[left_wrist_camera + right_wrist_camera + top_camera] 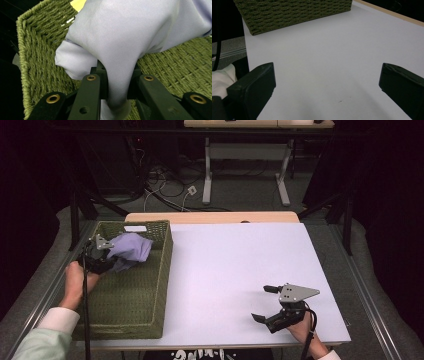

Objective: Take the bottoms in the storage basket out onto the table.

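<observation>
Lilac cloth [125, 37] | pinched by left hand-held gripper [117, 82] over basket [37, 50] | right hand-held gripper [327, 82] agape

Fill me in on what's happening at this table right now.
A person works with a claw in each hand. The left claw is shut on a lavender cloth, holding it bunched over the far end of the green woven basket at the table's left side. The right claw rests with its jaws wide apart and nothing between them, low over the white tabletop near its front right corner. Whether the cloth is going into the basket or coming out cannot be told.
</observation>
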A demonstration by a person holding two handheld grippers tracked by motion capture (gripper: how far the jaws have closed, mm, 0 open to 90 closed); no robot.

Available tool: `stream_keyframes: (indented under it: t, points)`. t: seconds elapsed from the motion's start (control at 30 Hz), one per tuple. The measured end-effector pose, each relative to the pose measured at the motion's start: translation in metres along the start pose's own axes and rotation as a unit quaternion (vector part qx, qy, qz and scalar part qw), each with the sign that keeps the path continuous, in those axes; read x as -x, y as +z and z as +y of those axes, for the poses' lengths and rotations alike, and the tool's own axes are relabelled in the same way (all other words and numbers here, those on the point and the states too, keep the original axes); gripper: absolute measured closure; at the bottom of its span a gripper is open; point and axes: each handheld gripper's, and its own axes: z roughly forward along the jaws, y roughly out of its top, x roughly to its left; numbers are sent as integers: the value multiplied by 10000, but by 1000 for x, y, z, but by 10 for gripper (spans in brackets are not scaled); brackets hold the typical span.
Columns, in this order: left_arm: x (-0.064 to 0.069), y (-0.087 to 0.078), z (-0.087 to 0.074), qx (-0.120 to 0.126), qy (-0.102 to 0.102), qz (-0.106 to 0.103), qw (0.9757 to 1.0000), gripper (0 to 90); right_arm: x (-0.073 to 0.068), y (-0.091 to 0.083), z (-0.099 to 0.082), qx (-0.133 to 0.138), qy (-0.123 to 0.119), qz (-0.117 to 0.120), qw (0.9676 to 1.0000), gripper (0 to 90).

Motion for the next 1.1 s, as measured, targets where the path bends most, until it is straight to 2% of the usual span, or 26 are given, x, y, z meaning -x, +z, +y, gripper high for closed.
stream_keyframes:
  t: [0.5,0.73,1.1]
  points:
    - [1,-15,0,300,-52,-9,9995,789,0,0,0,9,-18,-19,10000,6]
    - [0,-21,-1,448,-141,-18,9989,789,0,0,0,7,-7,-13,10000,6]
    - [0,-31,1,630,-118,-25,9979,789,0,0,0,8,2,-11,10000,7]
